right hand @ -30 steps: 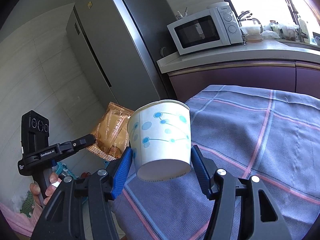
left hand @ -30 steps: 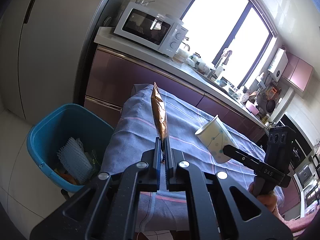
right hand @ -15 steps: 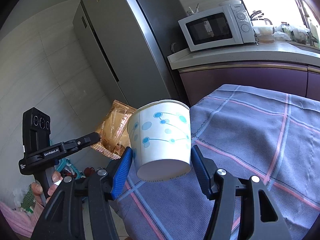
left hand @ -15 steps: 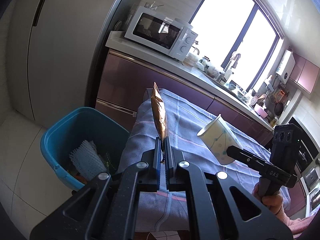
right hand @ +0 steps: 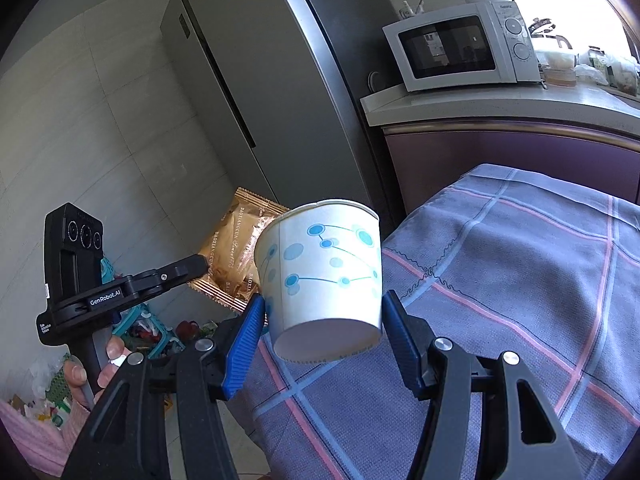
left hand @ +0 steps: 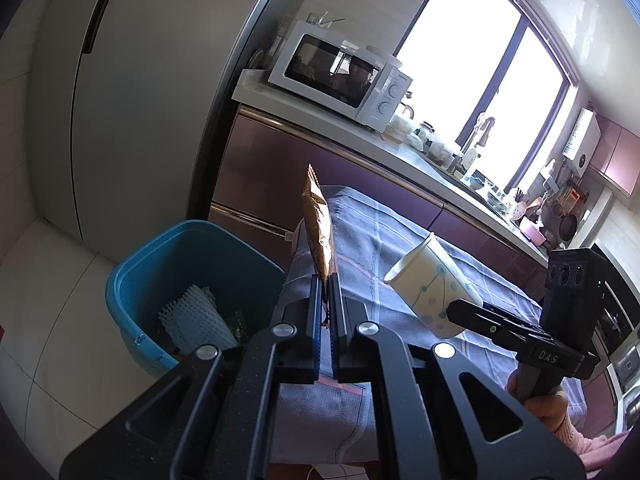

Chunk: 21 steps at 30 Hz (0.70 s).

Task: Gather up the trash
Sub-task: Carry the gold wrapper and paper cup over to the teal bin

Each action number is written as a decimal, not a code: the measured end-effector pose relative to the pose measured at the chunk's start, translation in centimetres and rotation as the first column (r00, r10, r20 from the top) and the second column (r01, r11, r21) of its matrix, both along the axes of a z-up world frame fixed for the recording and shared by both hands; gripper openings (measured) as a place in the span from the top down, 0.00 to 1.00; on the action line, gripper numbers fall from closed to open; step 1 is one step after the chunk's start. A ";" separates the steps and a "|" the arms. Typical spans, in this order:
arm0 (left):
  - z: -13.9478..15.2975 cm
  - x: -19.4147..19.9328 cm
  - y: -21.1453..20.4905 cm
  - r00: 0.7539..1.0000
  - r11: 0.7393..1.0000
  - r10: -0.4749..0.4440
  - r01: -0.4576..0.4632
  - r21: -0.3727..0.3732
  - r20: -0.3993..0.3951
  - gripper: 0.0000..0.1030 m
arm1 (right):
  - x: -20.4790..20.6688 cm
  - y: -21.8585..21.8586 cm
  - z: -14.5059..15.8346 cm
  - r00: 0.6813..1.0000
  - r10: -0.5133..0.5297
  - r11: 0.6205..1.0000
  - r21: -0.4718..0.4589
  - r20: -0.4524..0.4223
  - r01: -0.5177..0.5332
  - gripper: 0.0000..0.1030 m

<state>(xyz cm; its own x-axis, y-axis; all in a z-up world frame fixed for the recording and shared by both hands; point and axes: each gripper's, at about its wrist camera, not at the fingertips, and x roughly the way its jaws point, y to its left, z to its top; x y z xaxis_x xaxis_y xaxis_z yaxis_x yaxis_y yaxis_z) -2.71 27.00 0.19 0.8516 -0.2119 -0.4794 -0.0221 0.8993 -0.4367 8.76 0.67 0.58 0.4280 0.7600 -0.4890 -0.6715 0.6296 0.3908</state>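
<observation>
A: What has the left tool (left hand: pixel 327 280) got?
B: It is clamped tight on a gold snack wrapper (left hand: pixel 318 224), held upright over the edge of the cloth-covered surface (left hand: pixel 400 240), beside the blue bin (left hand: pixel 168 264).
A: And the right tool (right hand: pixel 322 322)?
B: It grips a paper cup (right hand: pixel 324 276) by its sides, tilted, above the cloth.
</observation>
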 end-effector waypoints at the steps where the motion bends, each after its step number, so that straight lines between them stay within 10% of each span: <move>1: 0.0 0.0 0.2 1.000 1.000 0.005 -0.005 -0.001 0.000 0.96 | 0.0 0.2 0.0 1.000 0.005 1.000 -0.002 0.001 -0.005 0.44; 21: -2.0 -0.1 4.3 0.994 0.995 0.101 -0.102 -0.012 -0.041 0.96 | 0.4 5.7 0.1 0.996 0.092 0.994 -0.060 -0.001 -0.092 0.44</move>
<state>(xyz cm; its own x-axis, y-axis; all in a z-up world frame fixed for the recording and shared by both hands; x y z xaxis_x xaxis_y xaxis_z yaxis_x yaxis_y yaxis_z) -2.85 31.33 -1.84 0.8489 -0.1324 -0.5118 -0.1309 0.8853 -0.4462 9.12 6.33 0.72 0.3584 0.7653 -0.5347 -0.7281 0.5876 0.3530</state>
